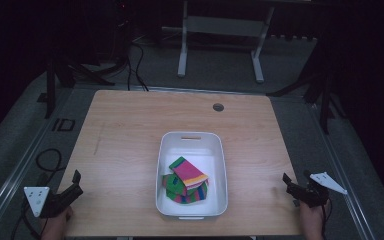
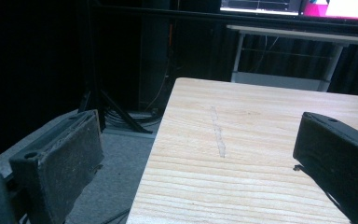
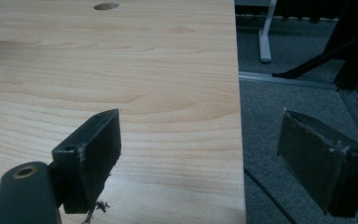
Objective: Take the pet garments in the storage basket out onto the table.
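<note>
The counter [image 1: 130, 130] is a rectangular slab of pale wood-grain laminate with rounded corners, matte and lightly streaked; a small round grommet hole [image 1: 218, 107] sits near its far edge, well beyond both grippers; grey carpet surrounds it, and the room behind falls into darkness, with a white-legged desk frame [image 1: 220, 40] and loose black cables [image 1: 135, 60] on the floor beyond. Between the two grippers, nearer the person's edge, rests a white plastic bin [image 1: 166, 165], smooth, glossy and round-cornered, with a slot handle at its far rim; inside it lies a heap of folded cloths [image 1: 187, 180] striped in pink, green, yellow and blue, soft and slightly rumpled. The left gripper [image 1: 73, 186] hovers at the near left corner of the counter, its black, rough-faced jaws spread wide and empty; a faint pale scratch [image 2: 219, 135] runs along the wood ahead of it. The right gripper [image 1: 289, 184] hangs over the near right edge, jaws likewise wide apart and holding nothing, one above wood, the other above carpet.
</note>
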`<state>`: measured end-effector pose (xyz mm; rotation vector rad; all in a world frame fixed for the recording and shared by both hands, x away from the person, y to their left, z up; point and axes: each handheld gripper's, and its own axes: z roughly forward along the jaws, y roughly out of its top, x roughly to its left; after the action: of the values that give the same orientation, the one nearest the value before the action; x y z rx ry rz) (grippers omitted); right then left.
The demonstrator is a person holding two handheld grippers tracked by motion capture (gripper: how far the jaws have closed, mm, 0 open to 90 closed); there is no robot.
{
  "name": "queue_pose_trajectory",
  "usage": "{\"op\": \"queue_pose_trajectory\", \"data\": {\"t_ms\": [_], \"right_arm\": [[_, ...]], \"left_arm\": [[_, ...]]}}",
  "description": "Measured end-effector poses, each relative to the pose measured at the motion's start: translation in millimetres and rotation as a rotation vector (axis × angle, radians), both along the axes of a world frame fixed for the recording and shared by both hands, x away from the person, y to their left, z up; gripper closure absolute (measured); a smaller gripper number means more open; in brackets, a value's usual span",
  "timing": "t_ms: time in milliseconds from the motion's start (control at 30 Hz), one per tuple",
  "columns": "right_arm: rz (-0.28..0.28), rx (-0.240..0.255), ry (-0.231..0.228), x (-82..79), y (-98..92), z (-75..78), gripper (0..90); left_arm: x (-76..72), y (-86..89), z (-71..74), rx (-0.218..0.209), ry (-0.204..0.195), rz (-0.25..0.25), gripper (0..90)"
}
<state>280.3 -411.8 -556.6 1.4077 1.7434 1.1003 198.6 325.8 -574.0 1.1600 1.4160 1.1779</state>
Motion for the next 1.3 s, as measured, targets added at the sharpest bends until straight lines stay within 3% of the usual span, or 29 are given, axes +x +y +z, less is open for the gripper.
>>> {"op": "queue_pose_trajectory", "data": {"t_ms": [100,200,233,567,667,833,900,967,1000,1067,1133,1167,1233,1300], "right_arm": [[0.01,-0.009,0.041,2.7,1.1,-0.3,13.9],[0.01,-0.033,0.037,2.5,3.6,-0.4,13.9],[0.013,-0.028,0.038,2.6,3.3,-0.4,13.9],[0.052,0.009,0.073,5.4,0.2,-0.6,13.7],[0.138,0.034,0.118,8.0,-1.1,-1.3,13.7],[0.207,0.028,0.138,8.1,1.3,-1.6,13.7],[0.284,-0.003,0.177,10.9,6.2,-2.6,13.7],[0.317,-0.008,0.198,11.7,7.8,-2.7,13.7],[0.379,-0.022,0.226,13.2,10.8,-2.4,13.9],[0.441,-0.027,0.254,14.3,14.7,-1.1,14.0],[0.468,-0.033,0.263,14.9,16.9,-0.3,14.0],[0.524,-0.047,0.273,15.5,22.1,1.9,14.0],[0.553,-0.058,0.278,15.7,25.1,3.1,14.0],[0.624,-0.082,0.293,16.3,34.9,7.5,14.1]], "left_arm": [[0.0,0.0,0.0,-0.001,-0.001,0.0,1.8],[0.0,0.1,0.0,-0.001,0.001,0.0,1.8],[0.7,0.4,0.6,0.003,0.02,0.003,1.9],[0.2,0.9,0.2,0.004,0.009,0.006,1.9],[0.2,0.5,0.2,0.008,0.007,0.003,1.8],[0.2,0.8,0.1,0.004,0.006,0.004,1.8],[0.0,0.8,0.1,0.005,0.005,0.003,1.8],[-0.1,0.8,0.0,0.006,0.004,0.002,1.9],[-0.2,0.9,0.0,0.003,0.002,0.002,1.8],[-0.2,1.1,0.0,0.001,0.001,0.002,1.8],[-0.2,1.3,0.0,0.0,0.0,-0.001,1.8],[-0.3,1.1,-0.1,0.001,-0.001,-0.001,1.8],[-0.3,1.0,-0.1,0.001,0.0,-0.001,1.8],[-0.3,0.8,-0.1,0.002,0.0,-0.001,1.8]]}}
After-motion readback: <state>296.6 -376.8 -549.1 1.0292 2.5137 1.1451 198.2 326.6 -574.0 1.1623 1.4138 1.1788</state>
